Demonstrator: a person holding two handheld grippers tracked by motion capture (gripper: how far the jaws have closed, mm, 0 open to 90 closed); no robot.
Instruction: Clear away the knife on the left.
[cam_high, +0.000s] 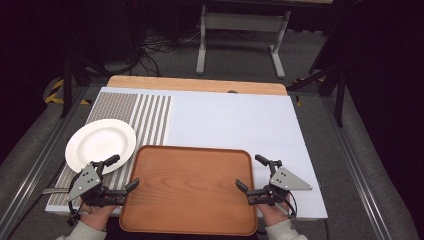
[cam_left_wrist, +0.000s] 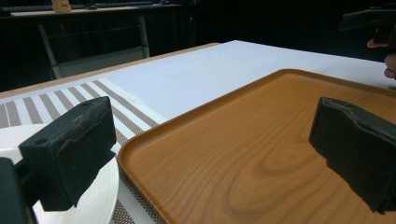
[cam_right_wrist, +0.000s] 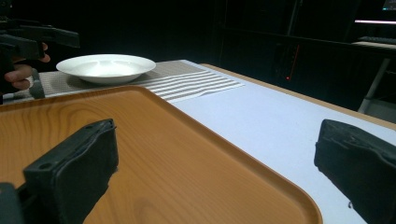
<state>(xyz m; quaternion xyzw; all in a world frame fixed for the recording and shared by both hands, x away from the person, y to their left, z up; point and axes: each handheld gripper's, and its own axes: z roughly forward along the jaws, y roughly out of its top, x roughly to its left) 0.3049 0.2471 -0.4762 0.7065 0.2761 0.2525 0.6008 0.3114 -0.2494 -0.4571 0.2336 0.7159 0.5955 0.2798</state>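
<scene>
Nearest the person, a wooden tray (cam_high: 192, 187) lies flat at the front edge of the bench (cam_high: 235, 120), with nothing on it. The left tongs (cam_high: 120, 172) sit at the tray's left edge with their jaws wide apart and empty: in the left gripper view one jaw hangs over the tray (cam_left_wrist: 243, 158) and the other over the rim of a white plate (cam_left_wrist: 93, 200). The right tongs (cam_high: 252, 173) sit at the tray's right edge, also spread wide and holding nothing; in the right gripper view one jaw is above the tray (cam_right_wrist: 154, 163) and the other above the pale bench cover (cam_right_wrist: 261, 112) just beside it. A hand (cam_high: 97, 215) holds the left tongs from the bottom of the high view, and another hand (cam_high: 275, 212) holds the right. The plate (cam_high: 100, 144) rests just left of the tray on a striped mat (cam_high: 150, 117) that covers the bench's left part. Beyond the bench's far wooden edge, a grey frame with two legs (cam_high: 240, 30) stands on the floor.
</scene>
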